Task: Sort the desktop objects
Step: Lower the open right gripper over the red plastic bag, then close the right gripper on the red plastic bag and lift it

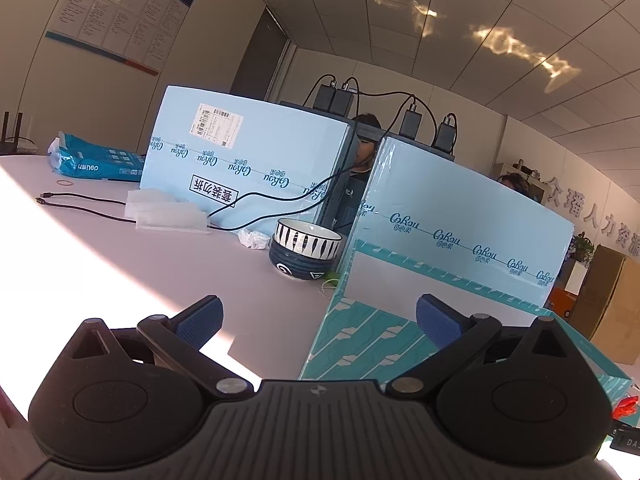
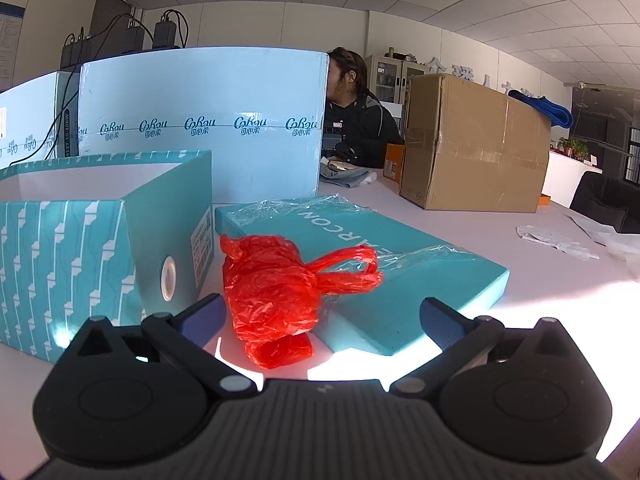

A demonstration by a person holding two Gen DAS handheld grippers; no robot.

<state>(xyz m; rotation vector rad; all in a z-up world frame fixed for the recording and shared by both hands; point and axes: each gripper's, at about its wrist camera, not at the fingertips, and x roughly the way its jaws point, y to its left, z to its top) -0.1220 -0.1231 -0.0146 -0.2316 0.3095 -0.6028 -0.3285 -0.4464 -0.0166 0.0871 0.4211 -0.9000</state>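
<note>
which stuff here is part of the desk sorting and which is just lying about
Likely part of the job:
- red plastic bag
- open teal box
- teal lid
- stacked bowls
- right gripper, open, facing the bag
- left gripper, open

Likely just lying about:
- cardboard box
- blue cartons
- black cable

Crumpled red plastic bag (image 2: 276, 292) against teal lid (image 2: 400, 280), beside open teal box (image 2: 72, 248)

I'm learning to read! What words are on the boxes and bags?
"CoRou", repeated: light blue cartons.
"deli": blue pack.
"ARCON", start hidden: teal lid.
"套装勿拆", upside down: carton sticker.
Wall poster, shipping label, open teal box's sticker: too small.
</note>
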